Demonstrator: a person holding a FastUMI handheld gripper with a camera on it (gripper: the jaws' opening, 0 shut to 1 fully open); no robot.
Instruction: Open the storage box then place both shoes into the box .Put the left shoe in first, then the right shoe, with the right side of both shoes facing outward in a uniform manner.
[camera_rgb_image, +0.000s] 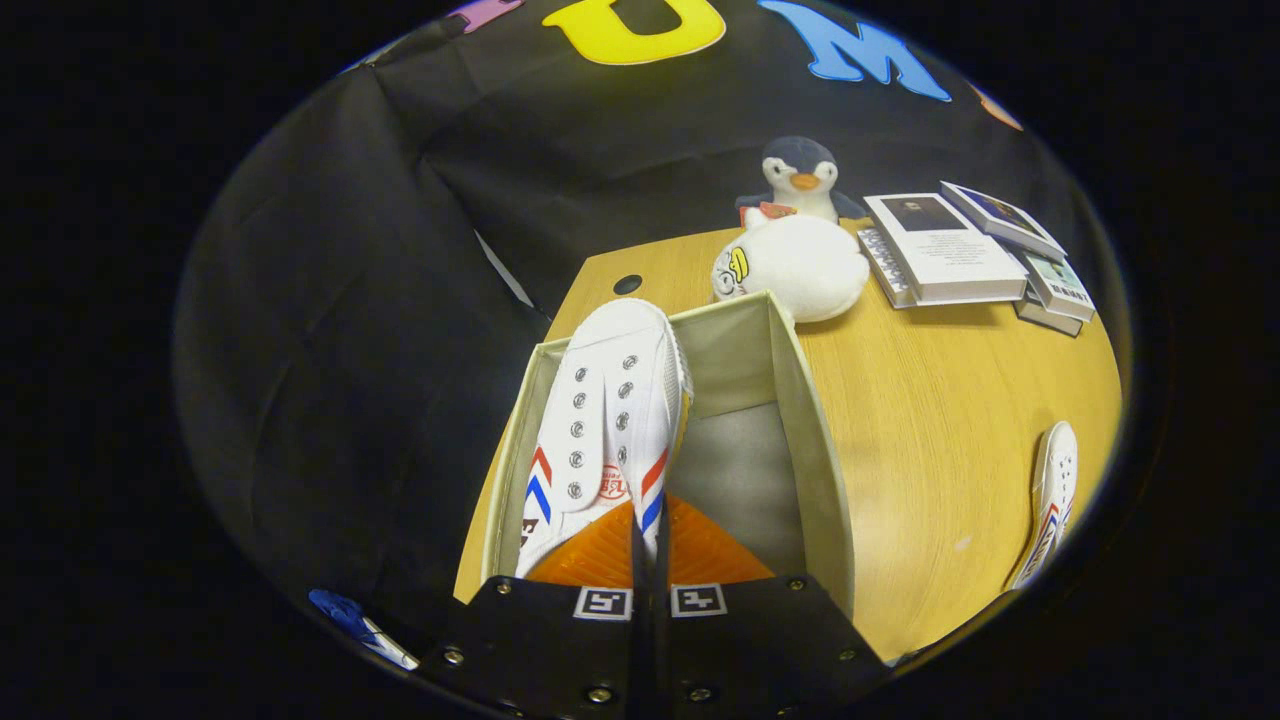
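White canvas shoe (610, 420) with red and blue stripes hangs toe-away inside the open box (812, 450), at its left side. Gripper (650, 545) fingers squeezed nearly together on the shoe's collar wall, holding it. Box sits on the wooden table (930, 420). Beyond it a white plush toy (800, 265), penguin toy (800, 175), books (945, 250). Second shoe (1050, 500) lies far right on the table.

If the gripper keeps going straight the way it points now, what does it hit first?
The gripper is shut on the shoe over the open box. Straight on, the shoe's toe would probably meet the box's far wall, though depth is unclear.
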